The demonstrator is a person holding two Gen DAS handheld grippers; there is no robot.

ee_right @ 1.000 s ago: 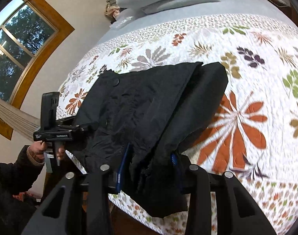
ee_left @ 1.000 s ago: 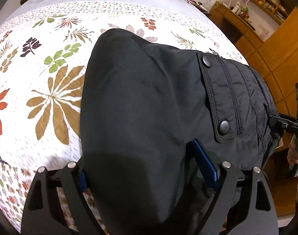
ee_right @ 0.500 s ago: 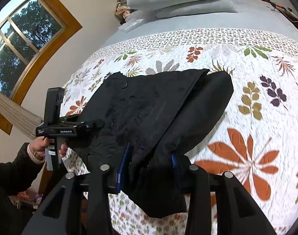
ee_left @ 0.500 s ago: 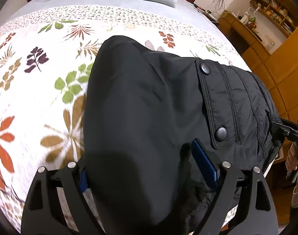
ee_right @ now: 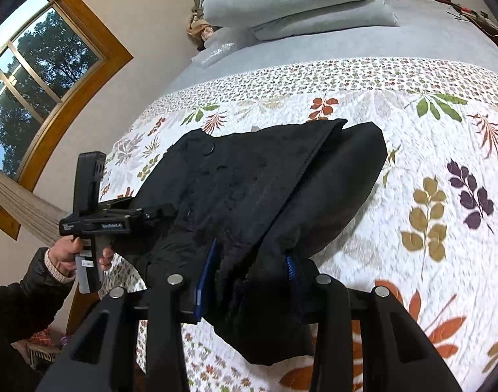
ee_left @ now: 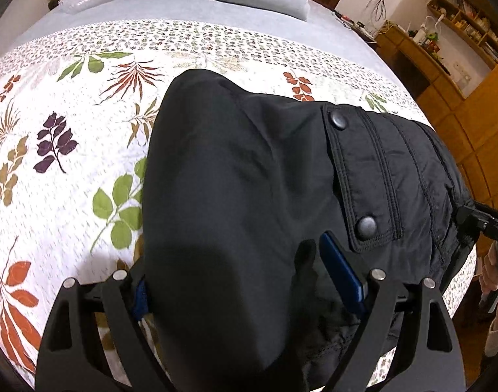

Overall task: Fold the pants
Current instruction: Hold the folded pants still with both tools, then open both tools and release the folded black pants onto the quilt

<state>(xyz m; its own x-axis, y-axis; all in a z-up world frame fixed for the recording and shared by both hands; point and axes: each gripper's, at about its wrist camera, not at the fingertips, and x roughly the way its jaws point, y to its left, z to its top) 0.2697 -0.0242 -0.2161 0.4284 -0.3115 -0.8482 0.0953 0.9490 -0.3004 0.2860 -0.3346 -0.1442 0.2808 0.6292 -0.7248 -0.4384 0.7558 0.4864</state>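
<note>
You have the black padded nylon pants (ee_left: pixel 242 196) lying across the white quilted bedspread printed with coloured leaves (ee_left: pixel 52 170), near the edge of the bed, and each end of the near hem is pinched in a hand-held gripper so the cloth hangs as one doubled layer between them. Your left hand-held gripper (ee_left: pixel 249 281) is clenched on a thick gathered bunch of the fabric, its blue-padded fingers (ee_left: pixel 342 276) spread wide by the bulk; that wide bite is probably why the padded layers do not slip apart. Your right hand-held gripper (ee_right: pixel 249 271) grasps the other bunch, with a flap drooping below its jaws. The snap-buttoned pocket flap (ee_left: pixel 356 176) faces up, so the outer side stays visible. Holding both corners level looks meant to carry the near edge over toward the grey folded pillows (ee_right: pixel 298 3), making the next fold land square.
</note>
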